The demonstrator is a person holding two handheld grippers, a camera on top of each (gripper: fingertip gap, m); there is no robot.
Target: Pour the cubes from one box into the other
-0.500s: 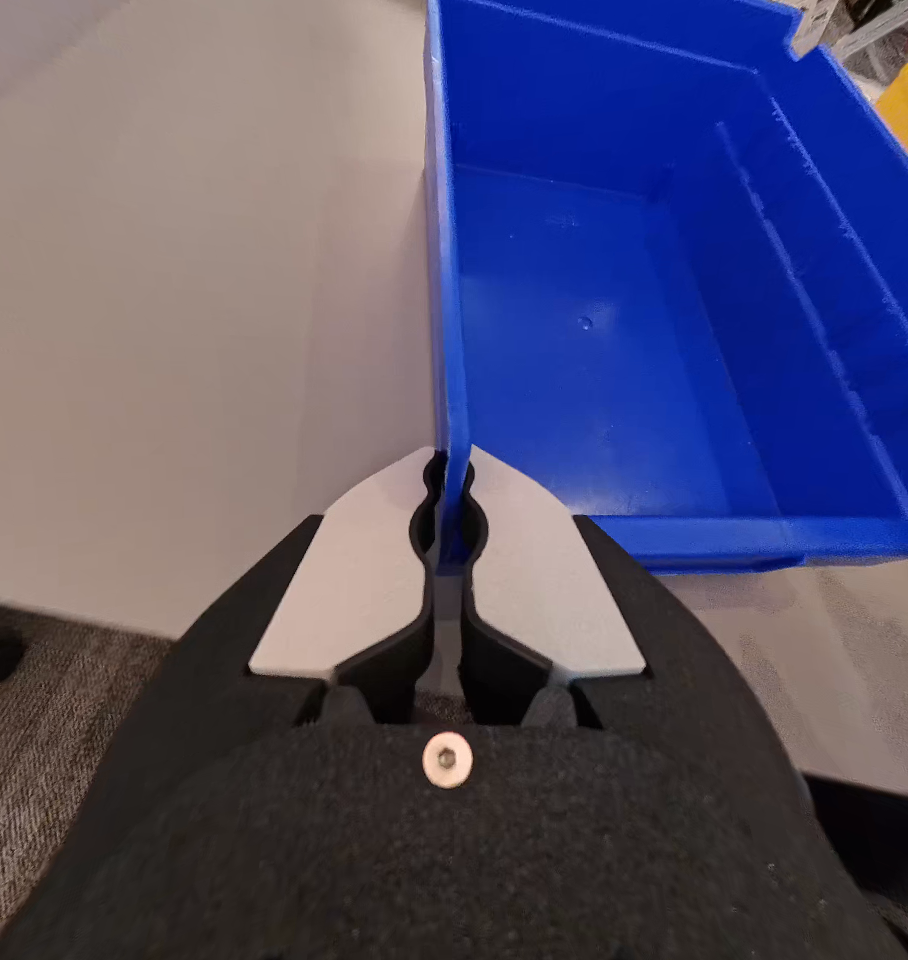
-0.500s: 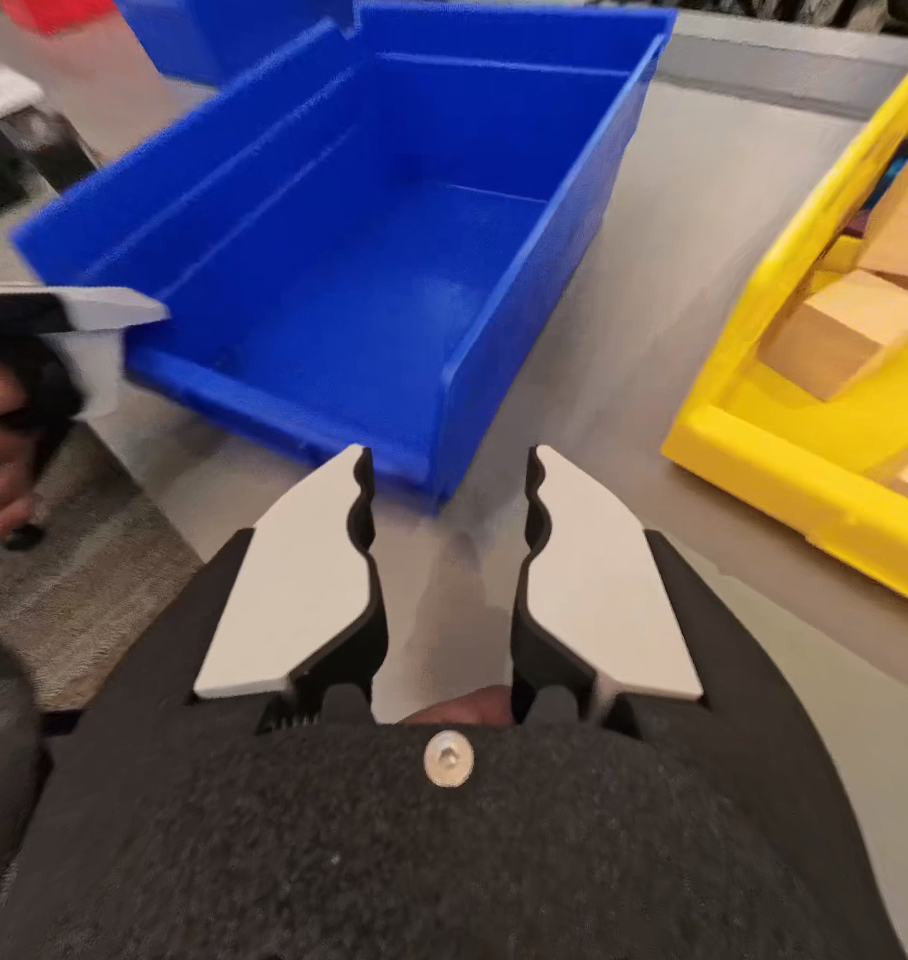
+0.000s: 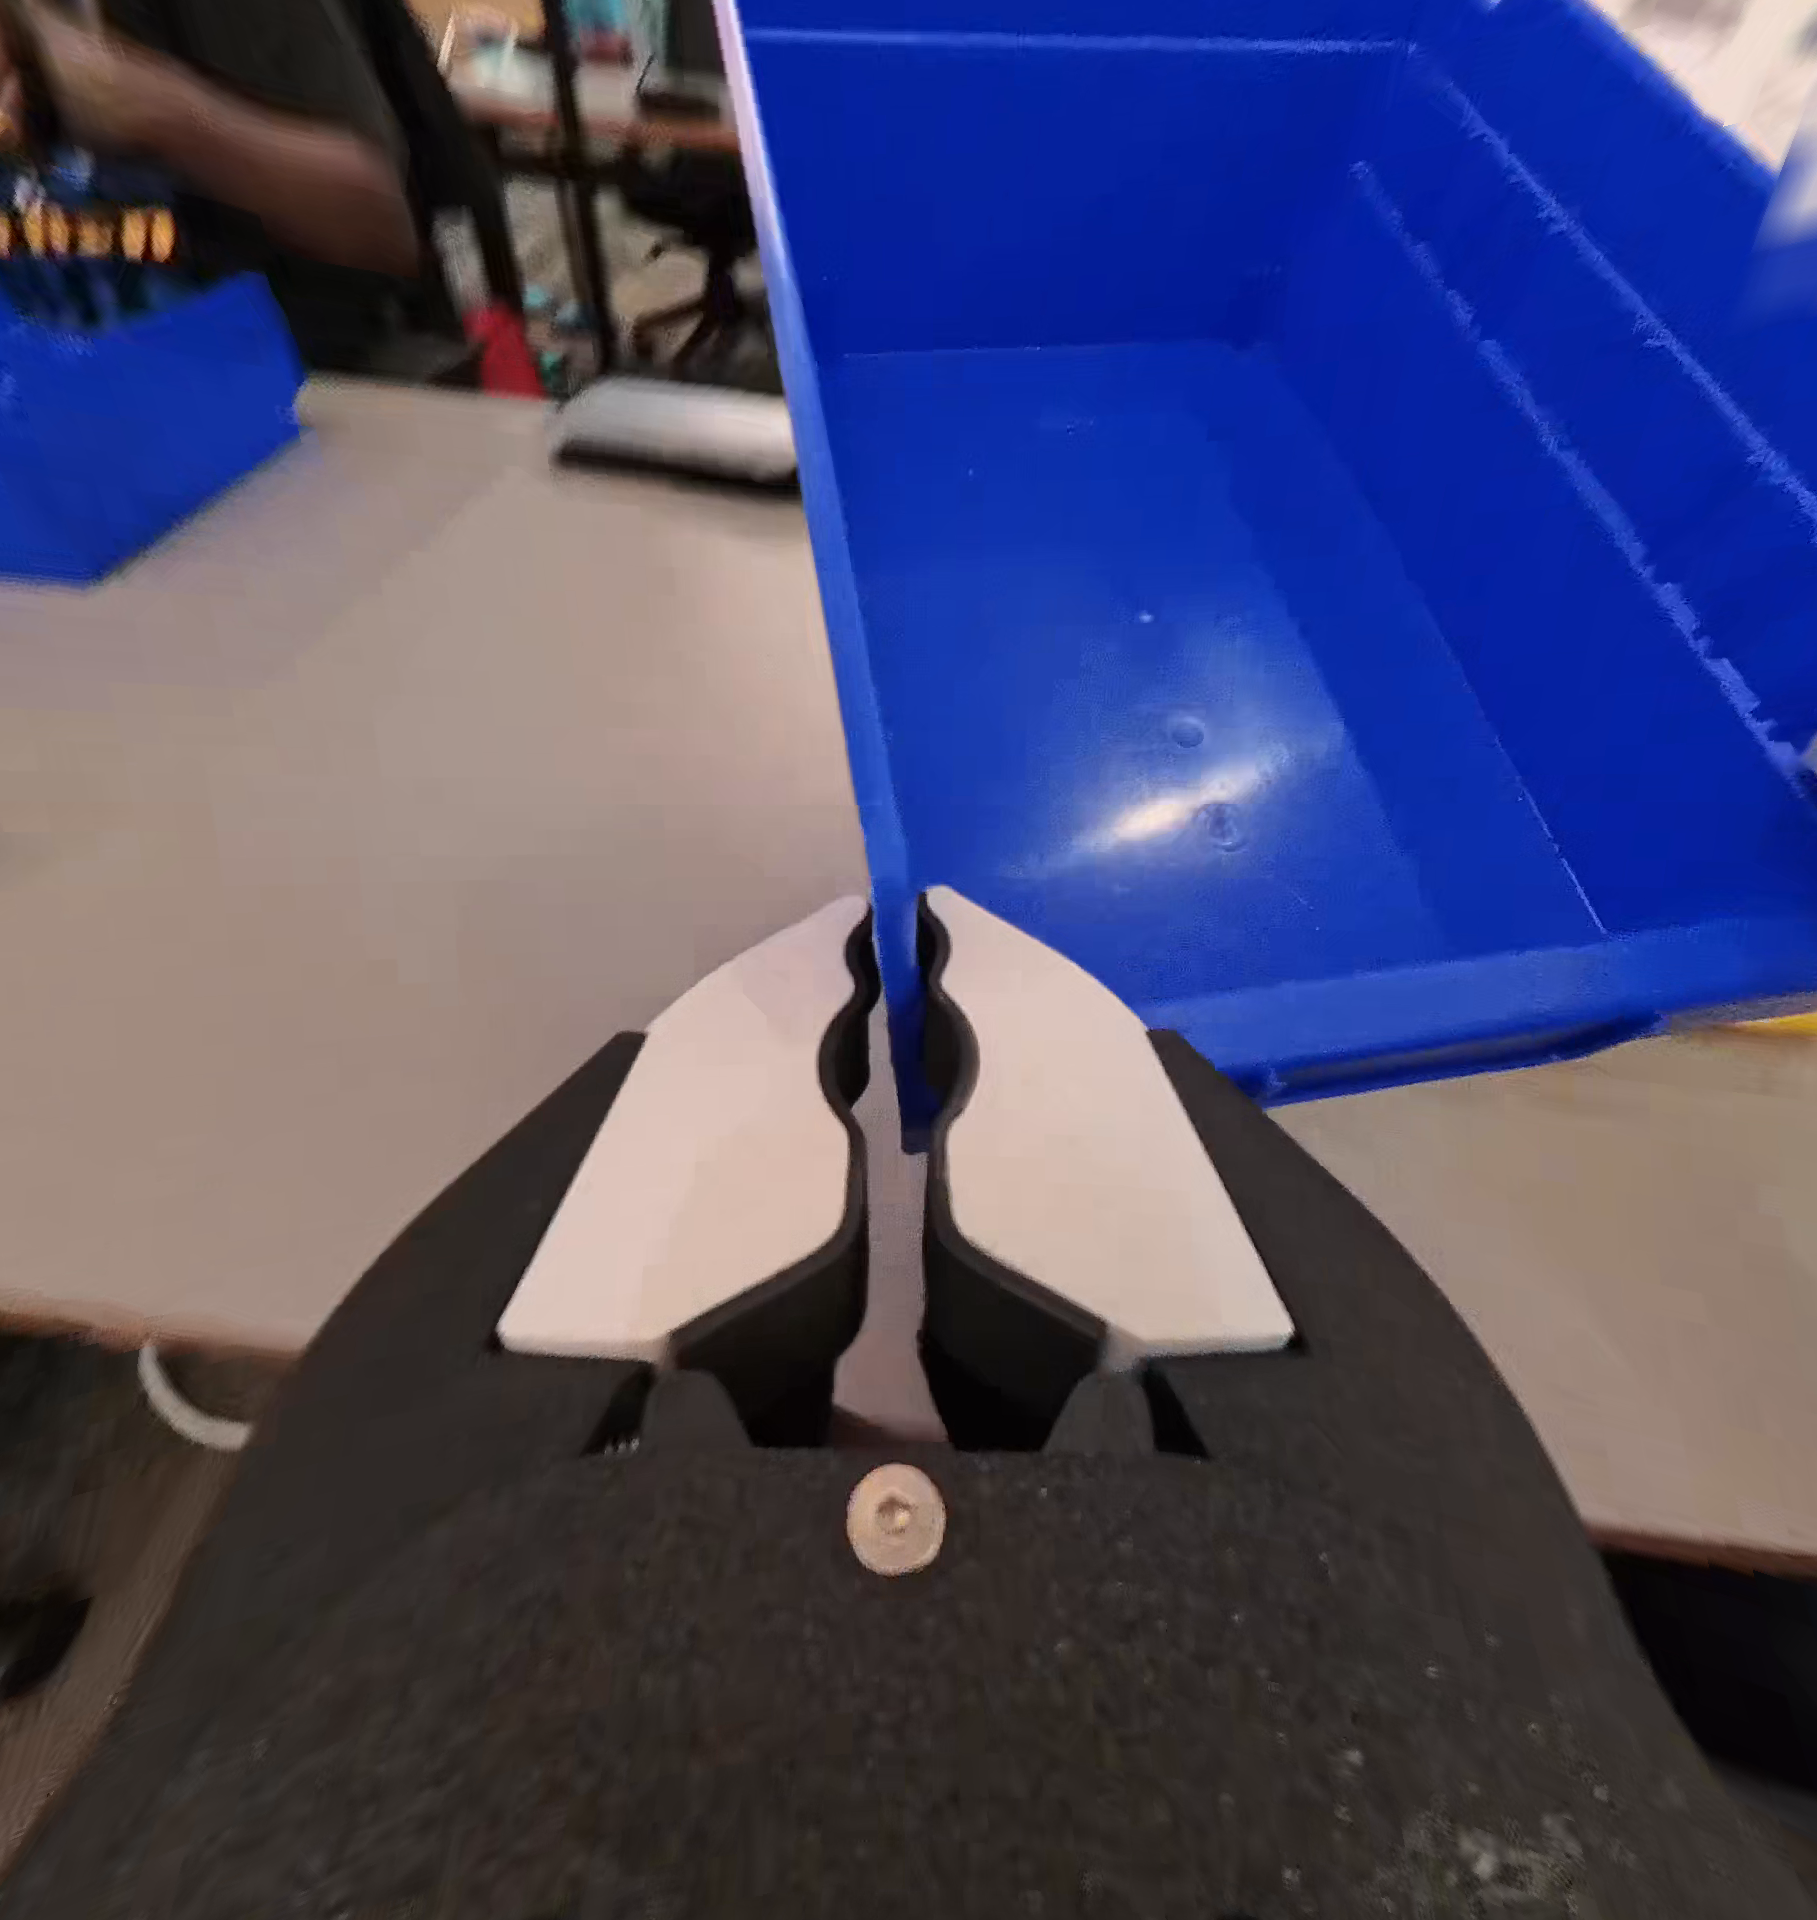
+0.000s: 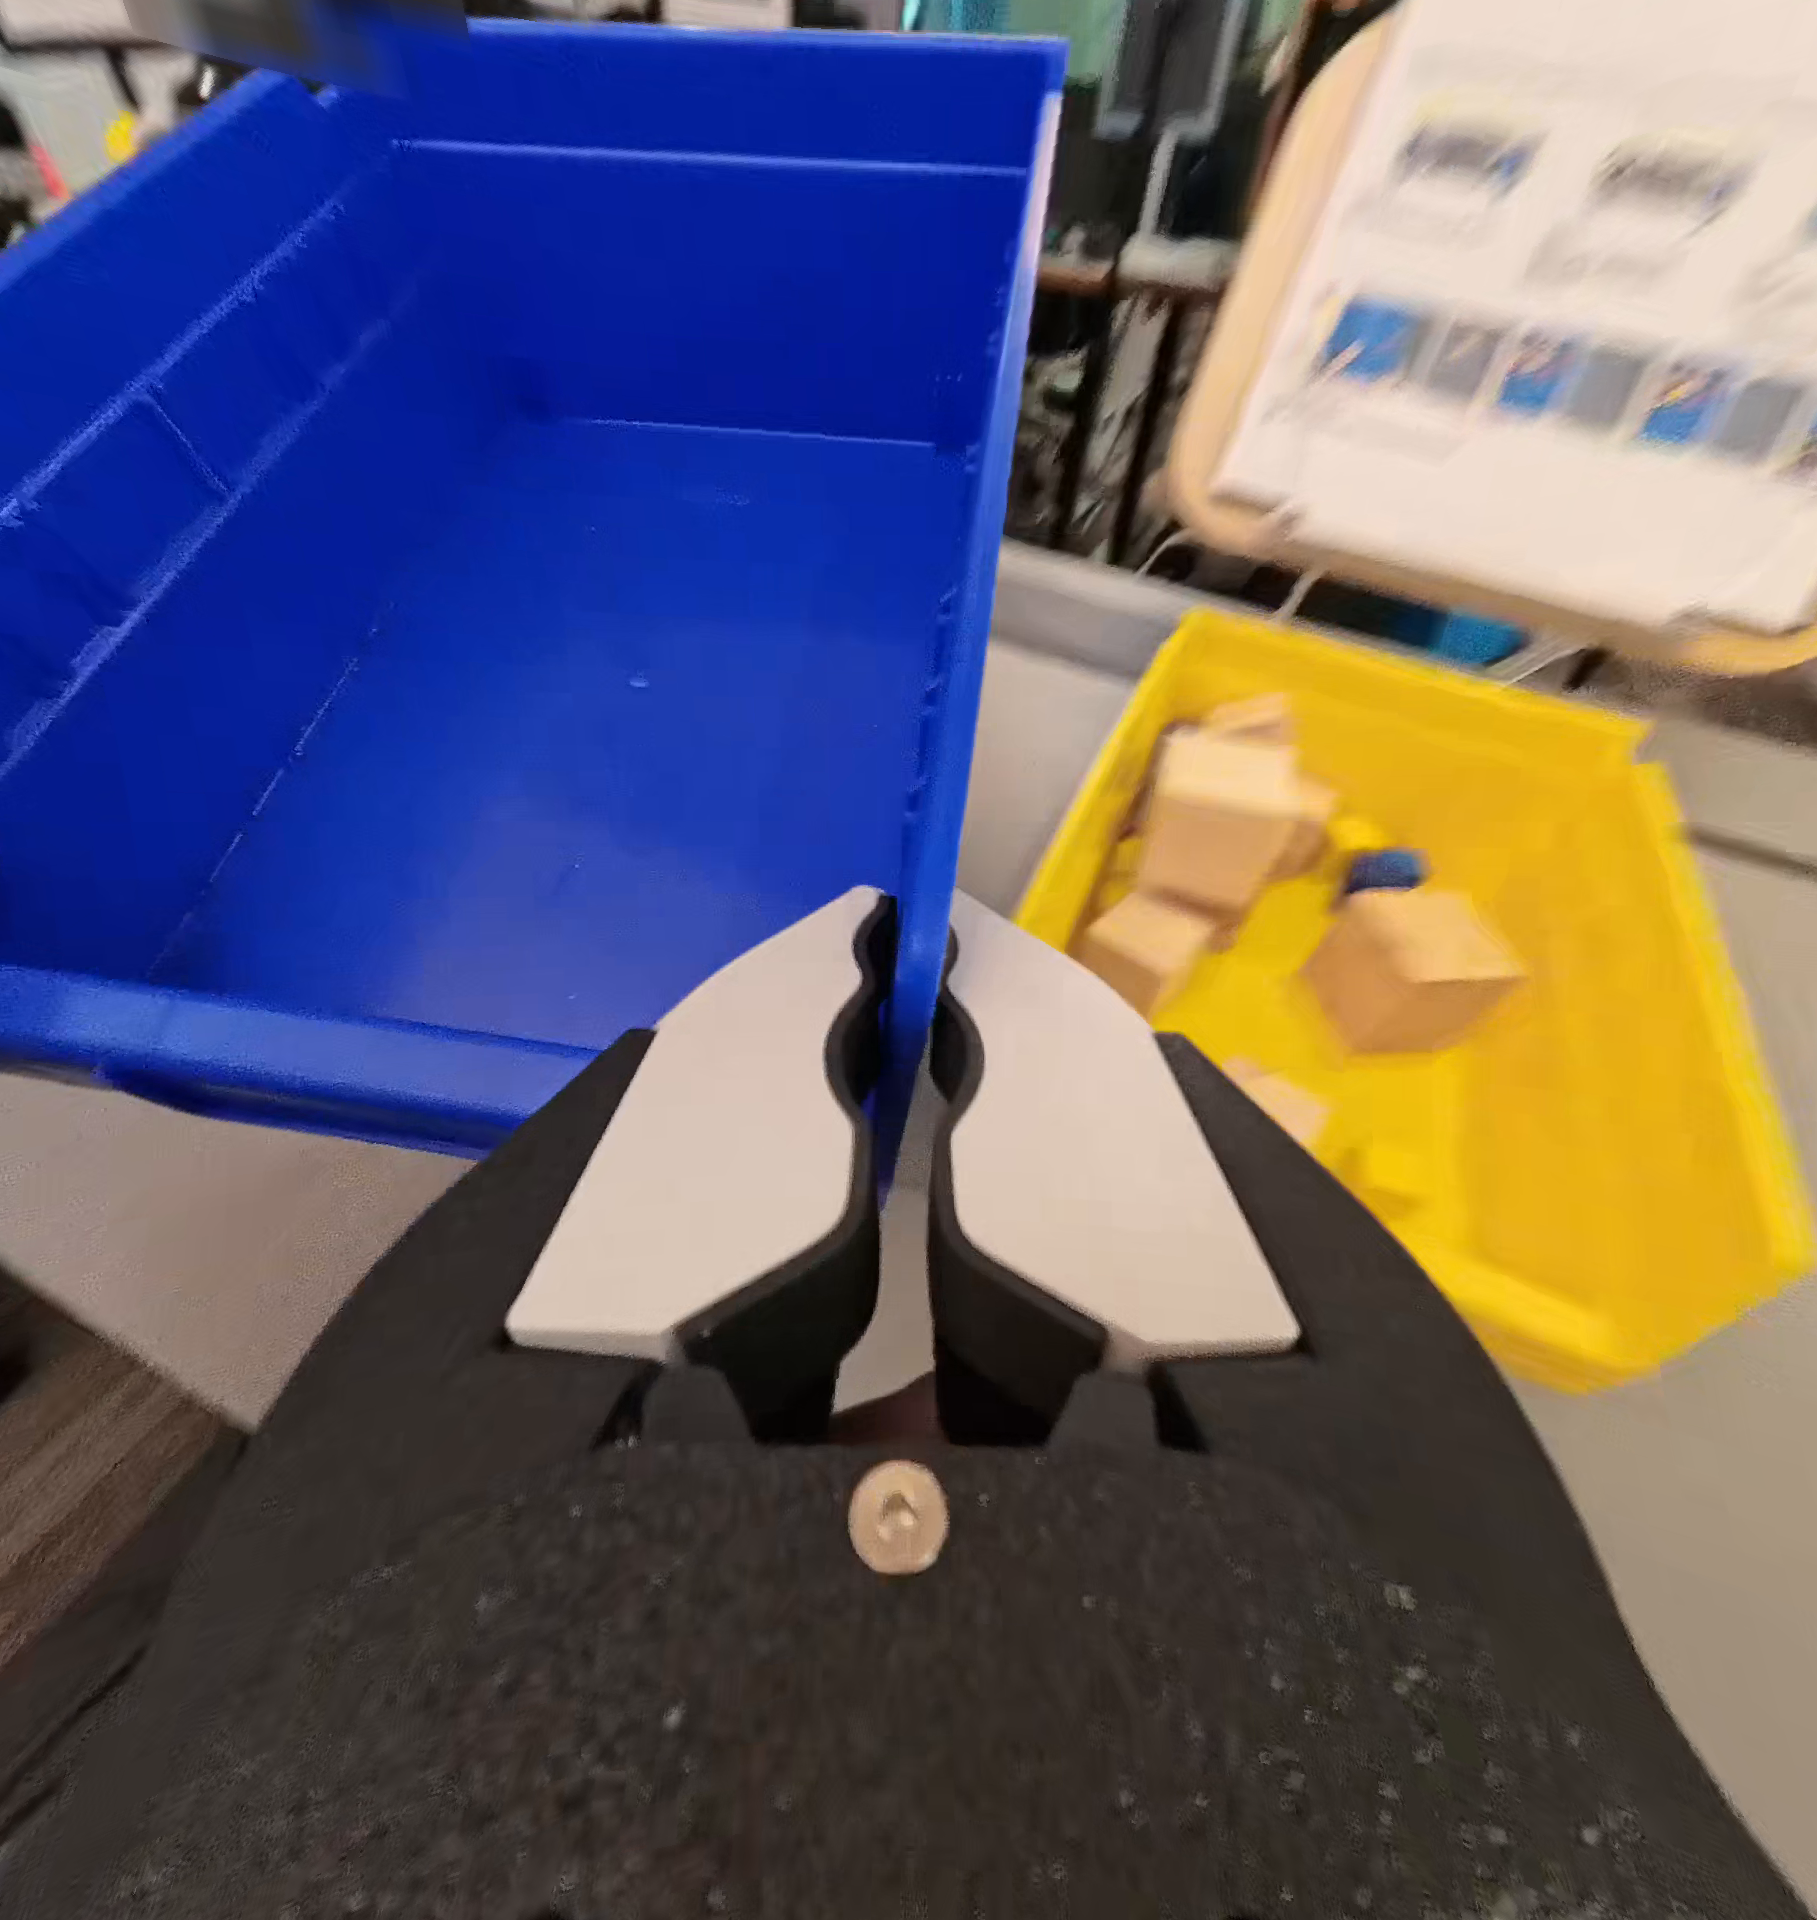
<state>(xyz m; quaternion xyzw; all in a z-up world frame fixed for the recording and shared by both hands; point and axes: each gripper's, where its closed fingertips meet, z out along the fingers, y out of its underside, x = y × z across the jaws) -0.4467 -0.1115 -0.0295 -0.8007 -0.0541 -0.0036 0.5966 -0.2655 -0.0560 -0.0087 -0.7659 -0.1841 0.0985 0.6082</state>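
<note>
Grey table (image 4: 1070, 665) below, both claws, left (image 3: 896, 925) and right (image 4: 914, 935), pinch the stiff, light, empty blue box's (image 4: 571, 623) side walls, yellow box (image 4: 1662, 1039) at two o'clock.

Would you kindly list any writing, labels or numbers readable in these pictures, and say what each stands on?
White poster board behind the yellow box: small print, too blurred to read.
Dark garment on a person in the background: orange print, too blurred to read.
Blue box: no lettering visible.
</note>
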